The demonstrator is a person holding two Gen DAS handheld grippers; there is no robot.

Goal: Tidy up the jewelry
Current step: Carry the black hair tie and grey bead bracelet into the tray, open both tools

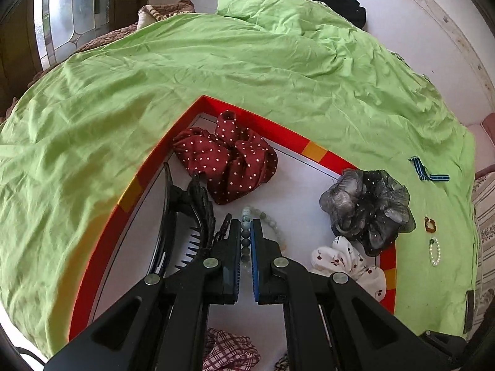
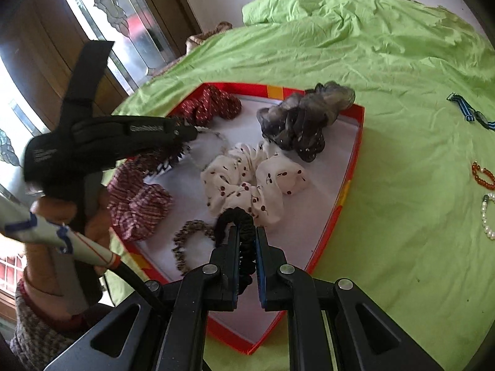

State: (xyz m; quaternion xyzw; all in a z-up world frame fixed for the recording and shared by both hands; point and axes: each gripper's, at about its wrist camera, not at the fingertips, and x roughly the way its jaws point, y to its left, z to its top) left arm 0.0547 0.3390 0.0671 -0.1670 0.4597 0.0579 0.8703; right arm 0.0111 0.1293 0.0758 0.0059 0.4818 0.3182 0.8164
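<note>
The fingers of the left gripper are pinching a string of round, matte grey-green beads, a beaded bracelet, which is hanging over the white floor of a shallow box. The fingers of the right gripper are clamping a black, ridged elastic hair tie, whose loop is arching up past the fingertips over the near part of the same box.

The box is lying on a crumpled lime-green sheet; its low cardboard walls are showing red with orange-yellow blocks, and its floor is smooth and white. Inside it, a dark red scrunchie of soft cloth with small white dots is bunching near the far corner. A black plastic claw clip with long curved teeth is lying along the left wall. A grey and black scrunchie of sheer, glittery gauze is resting against the right wall, partly spilling over its rim. Just beside it, a white scrunchie printed with little cherries is lying in loose folds. A red-and-white checked scrunchie is sitting at the near left, and a thin, speckled brown hair tie is curling beside the black one.

Outside the box, on the sheet, a striped blue ribbon, a small amber bead bracelet and a white pearl bracelet are lying well apart from the box.

In the right wrist view, a hand is gripping the handle of the left gripper.
</note>
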